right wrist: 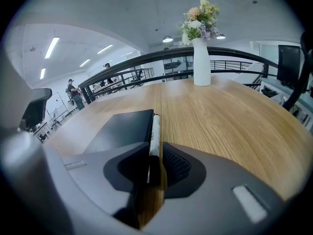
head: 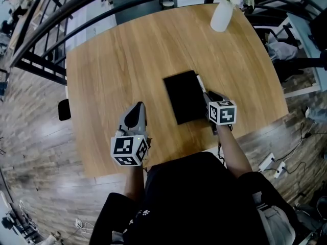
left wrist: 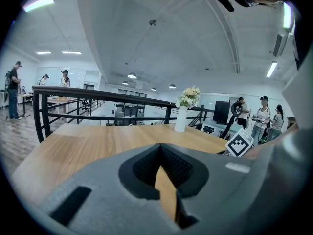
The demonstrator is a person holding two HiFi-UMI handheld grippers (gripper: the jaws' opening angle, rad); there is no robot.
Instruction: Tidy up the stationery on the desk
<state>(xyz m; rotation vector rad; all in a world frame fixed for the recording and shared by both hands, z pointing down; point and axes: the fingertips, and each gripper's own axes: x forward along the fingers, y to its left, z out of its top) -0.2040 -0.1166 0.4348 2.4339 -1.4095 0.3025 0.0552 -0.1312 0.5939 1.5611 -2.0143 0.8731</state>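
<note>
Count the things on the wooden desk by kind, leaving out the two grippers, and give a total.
black notebook: 1
marker pen: 1
vase of flowers: 1
Total: 3

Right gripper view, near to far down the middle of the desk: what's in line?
right gripper → marker, its near end between the jaws → white vase of flowers. The black notebook lies alongside the marker, so it is left unranked.
</note>
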